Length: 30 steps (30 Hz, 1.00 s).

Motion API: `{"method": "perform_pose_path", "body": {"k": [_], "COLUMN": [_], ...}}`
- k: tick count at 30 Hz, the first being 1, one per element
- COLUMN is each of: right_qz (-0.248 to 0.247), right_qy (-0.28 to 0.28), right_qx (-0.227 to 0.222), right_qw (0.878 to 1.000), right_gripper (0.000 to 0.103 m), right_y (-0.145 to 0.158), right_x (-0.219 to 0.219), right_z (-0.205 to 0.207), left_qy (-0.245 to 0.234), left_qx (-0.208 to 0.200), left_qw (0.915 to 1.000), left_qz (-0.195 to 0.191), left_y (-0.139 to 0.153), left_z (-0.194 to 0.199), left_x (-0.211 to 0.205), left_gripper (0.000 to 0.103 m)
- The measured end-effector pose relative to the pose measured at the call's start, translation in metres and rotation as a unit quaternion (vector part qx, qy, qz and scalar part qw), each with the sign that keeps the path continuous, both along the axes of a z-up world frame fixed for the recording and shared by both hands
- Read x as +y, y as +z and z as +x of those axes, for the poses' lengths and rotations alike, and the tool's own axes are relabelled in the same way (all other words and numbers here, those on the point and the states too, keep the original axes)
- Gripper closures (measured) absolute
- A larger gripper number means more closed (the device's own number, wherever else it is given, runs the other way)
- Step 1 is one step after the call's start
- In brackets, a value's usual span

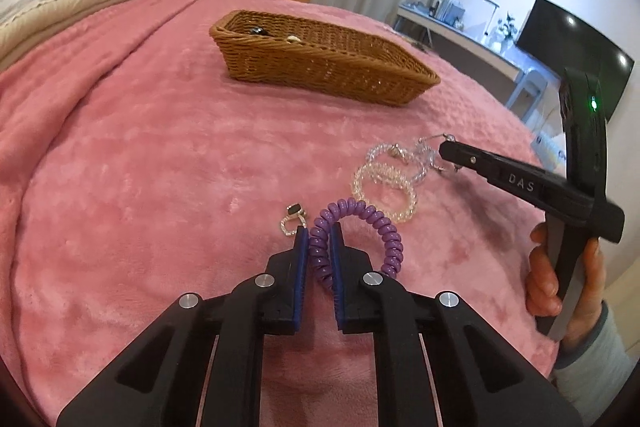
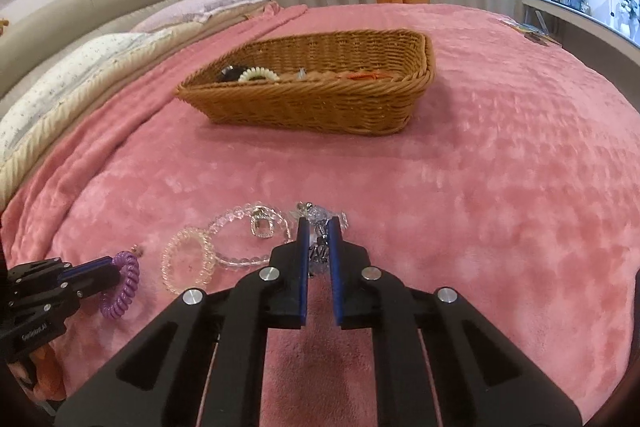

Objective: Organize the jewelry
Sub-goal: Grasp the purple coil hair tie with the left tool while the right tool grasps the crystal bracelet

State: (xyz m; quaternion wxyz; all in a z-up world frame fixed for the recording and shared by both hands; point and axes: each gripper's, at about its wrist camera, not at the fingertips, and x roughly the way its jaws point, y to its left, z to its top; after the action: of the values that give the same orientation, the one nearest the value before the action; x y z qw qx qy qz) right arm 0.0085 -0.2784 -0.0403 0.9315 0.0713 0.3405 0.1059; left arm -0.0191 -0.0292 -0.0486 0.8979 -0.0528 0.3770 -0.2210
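Pink plush blanket (image 1: 140,155) is covering the bed; everything is sitting on it. Both grippers are mid-pickup, judging by the poses.

Purple spiral coil hair tie (image 1: 360,223), lower centre of the left wrist view, is being pinched: left gripper (image 1: 319,233) is narrowed onto one side of the coil, pads touching it, tie apparently not lifted yet.

Silver-and-blue beaded charm cluster (image 2: 318,219), centre of the right wrist view, is sitting between the right gripper (image 2: 319,227) fingers, which are nearly closed around it; firm grip cannot be confirmed.

Clear spiral coil hair tie (image 1: 384,193) and clear beaded bracelet (image 2: 240,223) are lying between them, untouched.

Next, I judge: lifting and carrying to the brown woven wicker basket (image 1: 320,67), upper centre, already holding some pieces.
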Motion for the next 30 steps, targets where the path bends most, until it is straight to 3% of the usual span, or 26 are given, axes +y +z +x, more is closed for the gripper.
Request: {"method": "perform_pose_path", "body": {"k": [12,20,25,30], "right_qz": [0.029,0.032,0.04,0.041], "right_qy": [0.003,0.007,0.015,0.027], "right_qx": [-0.034,-0.032,-0.027,-0.031], "right_qw": [0.999,0.999,0.999,0.998], "right_gripper": [0.095,0.095,0.095,0.095], "right_y": [0.008,0.009,0.016,0.032], "right_x": [-0.007,-0.004,-0.007,-0.008], "right_z": [-0.013,-0.017,-0.019,-0.02], "left_qy": [0.009,0.014,0.005,0.0], "left_qx": [-0.008,-0.021,-0.015,-0.033], "left_qw": [0.9999,0.9995,0.9979,0.9976], "left_qz": [-0.01,-0.021,-0.063,-0.061], "left_y": [0.002,0.01,0.023,0.049], "left_z": [0.0,-0.002,0.0,0.006], "left_x": [0.003,0.008,0.015,0.014], "left_gripper": [0.094,0.094,0.094,0.094]}}
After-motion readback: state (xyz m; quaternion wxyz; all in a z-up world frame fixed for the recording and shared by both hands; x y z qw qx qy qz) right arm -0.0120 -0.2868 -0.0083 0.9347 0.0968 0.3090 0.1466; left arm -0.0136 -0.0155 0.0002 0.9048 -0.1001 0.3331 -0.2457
